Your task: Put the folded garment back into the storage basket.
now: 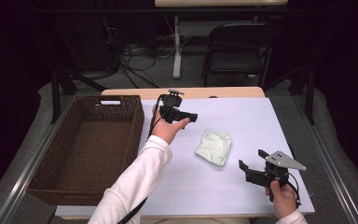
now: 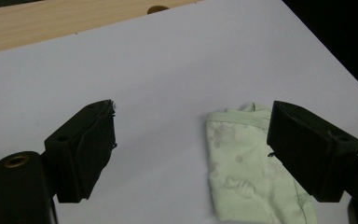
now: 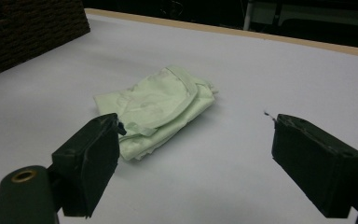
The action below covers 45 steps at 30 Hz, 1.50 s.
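Note:
A folded pale green cloth (image 1: 213, 147) with a faint print lies on the white table cover, right of centre. My left gripper (image 1: 193, 116) hovers up and to the left of it, jaws open and empty. In the left gripper view the cloth (image 2: 242, 168) lies low on the right, partly behind the right jaw of the gripper (image 2: 193, 116). My right gripper (image 1: 251, 158) sits near the front right, open, pointing toward the cloth. In the right gripper view the cloth (image 3: 156, 105) lies just beyond the open gripper (image 3: 196, 123), nearer its left jaw.
A brown wicker basket (image 1: 135, 122) stands at the table's left side, its corner seen in the right gripper view (image 3: 28, 28). The white table cover (image 1: 242, 112) ends at a wooden strip (image 1: 223, 92) at the back. A black folding chair (image 1: 237, 46) stands behind the table.

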### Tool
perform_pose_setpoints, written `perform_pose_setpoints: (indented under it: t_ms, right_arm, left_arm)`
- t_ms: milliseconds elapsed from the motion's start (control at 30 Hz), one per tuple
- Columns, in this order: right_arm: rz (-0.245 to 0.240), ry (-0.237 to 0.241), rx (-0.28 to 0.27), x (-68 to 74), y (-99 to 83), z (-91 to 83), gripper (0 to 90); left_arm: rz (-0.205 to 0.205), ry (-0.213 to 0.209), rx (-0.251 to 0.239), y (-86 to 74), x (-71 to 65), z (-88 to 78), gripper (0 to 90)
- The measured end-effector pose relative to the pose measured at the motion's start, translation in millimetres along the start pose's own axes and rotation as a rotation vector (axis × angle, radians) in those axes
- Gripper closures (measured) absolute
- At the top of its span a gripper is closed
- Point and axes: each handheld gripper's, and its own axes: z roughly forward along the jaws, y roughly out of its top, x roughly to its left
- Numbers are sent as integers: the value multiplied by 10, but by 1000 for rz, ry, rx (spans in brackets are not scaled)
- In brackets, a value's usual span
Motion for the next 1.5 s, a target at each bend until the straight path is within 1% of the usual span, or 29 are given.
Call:
perform_pose_setpoints:
  t_ms: [67,100,133,167,233,267,367,433,467,500,533,600,633,667,700,733,767,800,833,900,933,1033,1067,1300,1400,1433,1467,1500]
  right_arm:
    - [-3,1,-3,-5,-2,4,146]
    - [-2,1,-2,-7,-2,6,146]
    - [0,2,3,-8,-1,3,146]
    - [1,1,1,-12,-2,5,146]
    - [-7,0,0,-21,-1,4,146]
    - [-4,-5,5,-20,-1,3,146]
    - [4,3,1,-19,-5,14,146]
    - [-2,4,2,-27,-6,17,146]
    - [-2,-1,5,-31,-8,21,146]
    - [-2,0,5,-34,-9,24,146]
    - [1,2,6,-34,-10,24,146]
    - [0,-1,5,-35,-10,24,146]
    - [2,2,4,-33,-10,21,146]
    - [0,1,4,-33,-9,19,146]
    - [0,1,3,-33,-10,20,146]
    - [1,2,5,-31,-10,20,146]
    - [-4,3,5,-28,-9,20,146]
    - [-4,3,5,-28,-9,20,146]
    - [-4,5,6,-22,-8,18,146]
    - [-4,6,6,-21,-8,18,146]
    - [-2,9,5,-18,-7,18,146]
    - [-6,6,3,-20,-8,15,146]
    - [-6,6,3,-20,-8,15,146]
    - [-10,6,7,-15,-12,9,146]
    - [-15,4,6,-18,-11,6,146]
    - [-16,4,6,-18,-11,6,146]
    - [-16,5,7,-17,-12,7,146]
    - [-16,5,7,-17,-12,7,146]
  left_arm:
    - [-1,-4,7,0,-9,52,155]
    - [-8,-7,11,-2,-16,79,155]
    - [-4,-9,14,-2,-13,107,155]
    - [-10,-12,20,-9,-20,160,157]
    - [-6,-14,23,-12,-17,186,157]
    - [-11,-16,27,-19,-21,212,157]
    - [-15,-23,38,-40,-32,291,164]
    - [-8,-30,47,-52,-34,339,175]
    - [-11,-32,52,-59,-40,360,182]
    - [-4,-34,61,-63,-38,378,185]
    - [-17,-40,61,-73,-49,403,187]
    - [-17,-46,70,-83,-55,439,189]
    - [-24,-58,87,-82,-56,446,189]
    - [-17,-52,82,-86,-55,465,189]
    - [-34,-58,83,-90,-64,477,190]
    - [-29,-59,88,-90,-62,485,191]
    - [-26,-69,104,-90,-61,496,193]
    - [-26,-69,104,-90,-61,496,200]
    - [-38,-67,103,-97,-74,507,213]
    - [-27,-72,111,-101,-71,522,223]
    - [-33,-71,114,-105,-78,530,223]
    - [-22,-73,131,-114,-77,553,231]
    - [-27,-80,133,-119,-78,561,231]
    - [-29,-117,176,-158,-59,608,280]
    - [-27,-120,192,-172,-46,624,290]
    - [-13,-123,200,-172,-33,626,293]
    - [-9,-126,203,-177,-27,630,307]
    - [-13,-130,203,-184,-24,638,307]
